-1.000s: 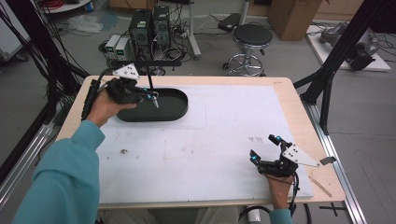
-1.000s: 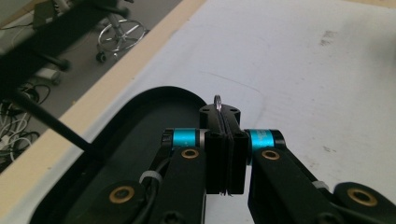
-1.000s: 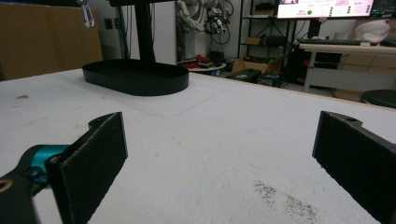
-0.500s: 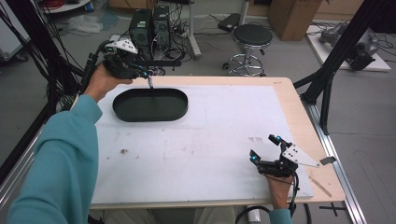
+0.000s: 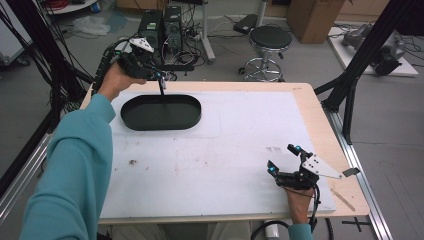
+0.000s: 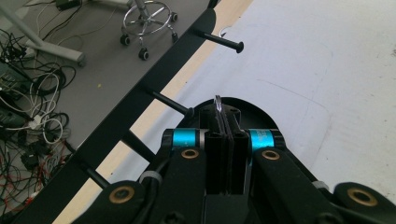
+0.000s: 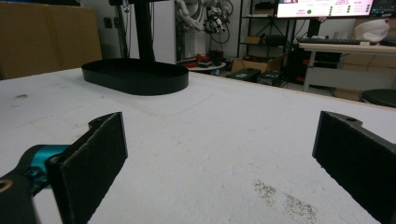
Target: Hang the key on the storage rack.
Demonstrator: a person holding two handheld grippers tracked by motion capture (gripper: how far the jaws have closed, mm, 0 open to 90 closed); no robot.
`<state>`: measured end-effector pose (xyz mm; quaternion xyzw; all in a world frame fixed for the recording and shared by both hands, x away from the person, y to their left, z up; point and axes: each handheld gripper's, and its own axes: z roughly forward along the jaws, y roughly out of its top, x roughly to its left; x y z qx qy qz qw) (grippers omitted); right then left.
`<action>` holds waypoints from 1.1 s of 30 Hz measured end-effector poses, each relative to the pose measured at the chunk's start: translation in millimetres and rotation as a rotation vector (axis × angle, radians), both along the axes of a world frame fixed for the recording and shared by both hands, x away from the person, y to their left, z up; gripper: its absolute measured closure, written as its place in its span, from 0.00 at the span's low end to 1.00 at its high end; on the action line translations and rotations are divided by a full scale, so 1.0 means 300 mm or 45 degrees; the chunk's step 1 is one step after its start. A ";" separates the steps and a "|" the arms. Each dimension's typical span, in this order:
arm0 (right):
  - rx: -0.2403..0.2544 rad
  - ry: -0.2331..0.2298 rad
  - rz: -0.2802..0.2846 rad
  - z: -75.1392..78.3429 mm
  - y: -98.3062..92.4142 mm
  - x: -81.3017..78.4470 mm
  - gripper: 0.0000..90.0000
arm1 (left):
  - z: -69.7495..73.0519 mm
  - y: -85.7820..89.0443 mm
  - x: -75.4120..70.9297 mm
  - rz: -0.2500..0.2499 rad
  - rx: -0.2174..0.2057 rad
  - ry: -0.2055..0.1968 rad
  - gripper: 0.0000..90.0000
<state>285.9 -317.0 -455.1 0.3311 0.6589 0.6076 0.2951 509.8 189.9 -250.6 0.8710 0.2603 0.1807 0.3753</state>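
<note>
Jaws of the left gripper (image 5: 161, 80) are seen pressed together on a thin, pale sliver, best made out in the left gripper view (image 6: 217, 103), where it pokes out just past the closed tips; what the sliver is cannot be told. A dark slender rod (image 5: 162, 89) hangs down from the same gripper in the high view, its lower end just above the far rim of the black oval tray (image 5: 192, 117). The tray lies on the white sheet (image 5: 240, 140) at the far left of the table (image 5: 312, 112).

Jaws of the right gripper (image 5: 283, 162) are held wide apart with nothing between them, low over the sheet at the near right, well apart from the tray.

The step in hand is judged to be the carrying of the held piece above the tray's far edge, away from or toward it. Whichever way, a steady grip and a clean vertical path will be called for, so that the rod does not catch the rim.

Little stands in the way on the sheet itself; a few dark specks (image 5: 133, 162) are scattered near the left forearm. Beyond the table edge, a round stool (image 5: 270, 37) and a tangle of cables (image 5: 187, 55) are seen on the floor, and black frame struts (image 5: 350, 95) flank the table at the right.
</note>
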 end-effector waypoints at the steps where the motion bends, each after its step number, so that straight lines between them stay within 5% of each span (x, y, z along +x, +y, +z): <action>1: -0.002 -0.001 0.002 0.000 0.000 0.000 0.03 | -0.004 -0.001 0.003 0.000 -0.003 0.000 0.98; 23: -0.004 0.000 0.002 0.000 -0.001 0.001 0.03 | -0.039 -0.011 0.043 0.062 0.016 0.009 0.98; 33: -0.003 0.002 0.002 0.000 0.000 0.001 0.03 | -0.055 -0.007 0.062 0.132 -0.024 -0.001 0.98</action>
